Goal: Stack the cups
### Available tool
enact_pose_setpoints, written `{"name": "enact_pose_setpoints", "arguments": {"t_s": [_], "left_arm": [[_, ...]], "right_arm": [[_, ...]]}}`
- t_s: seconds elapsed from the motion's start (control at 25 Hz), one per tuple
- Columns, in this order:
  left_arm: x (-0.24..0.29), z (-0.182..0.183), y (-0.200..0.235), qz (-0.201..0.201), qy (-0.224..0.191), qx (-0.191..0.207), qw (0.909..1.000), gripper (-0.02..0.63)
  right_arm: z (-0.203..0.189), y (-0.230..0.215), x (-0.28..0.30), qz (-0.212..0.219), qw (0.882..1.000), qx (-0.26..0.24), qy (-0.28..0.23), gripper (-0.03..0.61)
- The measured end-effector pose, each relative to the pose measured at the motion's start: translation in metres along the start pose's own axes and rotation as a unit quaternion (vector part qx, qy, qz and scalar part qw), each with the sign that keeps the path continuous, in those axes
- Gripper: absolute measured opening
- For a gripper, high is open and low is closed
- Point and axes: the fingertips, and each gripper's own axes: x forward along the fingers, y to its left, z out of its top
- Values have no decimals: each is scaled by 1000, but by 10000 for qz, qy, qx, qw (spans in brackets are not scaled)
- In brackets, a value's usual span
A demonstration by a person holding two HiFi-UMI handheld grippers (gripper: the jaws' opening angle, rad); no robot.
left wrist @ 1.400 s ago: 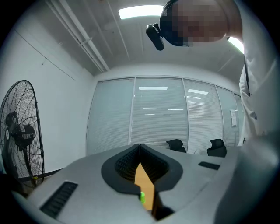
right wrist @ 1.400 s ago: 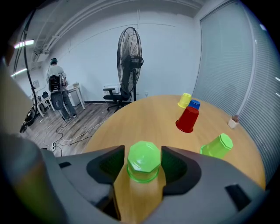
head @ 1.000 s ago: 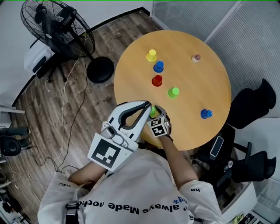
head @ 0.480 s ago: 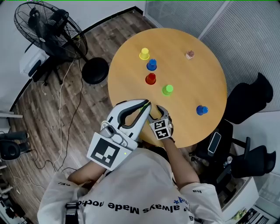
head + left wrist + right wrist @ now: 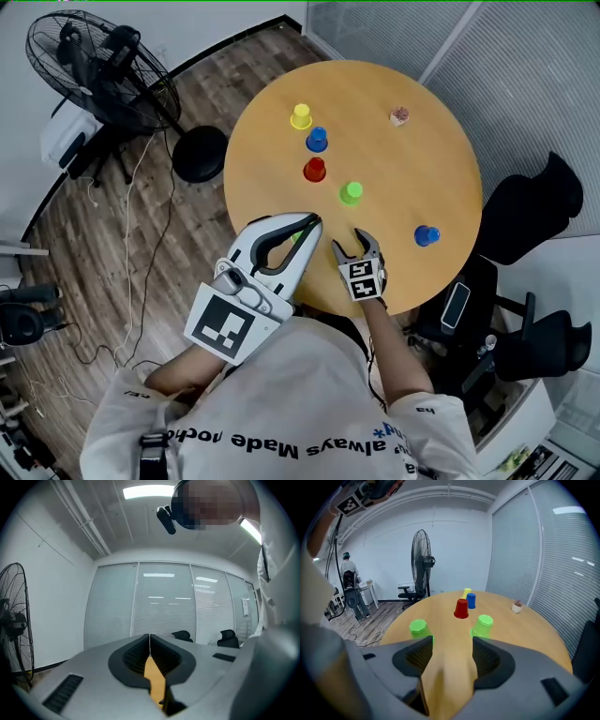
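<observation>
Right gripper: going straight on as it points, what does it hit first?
Likely the green cup just right of its line; if it slips past, the red cup beyond. Depth unclear.

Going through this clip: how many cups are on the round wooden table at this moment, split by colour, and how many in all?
Green plastic cups: 2
Blue plastic cups: 2
Red plastic cup: 1
Yellow plastic cup: 1
Total: 6 cups

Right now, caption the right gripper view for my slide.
Open, empty right gripper over table; left green cup, right green cup nearest; red cup, blue cup, yellow cup behind.
</observation>
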Motion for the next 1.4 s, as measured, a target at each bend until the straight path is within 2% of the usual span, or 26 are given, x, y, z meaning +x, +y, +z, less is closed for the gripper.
{"name": "enact_pose_setpoints", "arguments": {"t_s": [0.44, 0.92, 1.2, 1.4], "left_arm": [[26, -3, -19, 16, 64, 20, 10000, 25], [56, -2, -36, 101, 107, 29, 9999, 25], [74, -6, -49, 163, 135, 29, 9998, 25], [85, -8, -57, 216, 171, 27, 9996, 26]], "right_arm": [[-46, -94, -28, -605, 9972, 368, 230, 273], [-97, -213, -61, -1325, 9867, 750, 568, 273], [-117, -258, -65, -1430, 9841, 777, 710, 276], [-131, -273, -64, -1346, 9840, 804, 850, 279]]}}
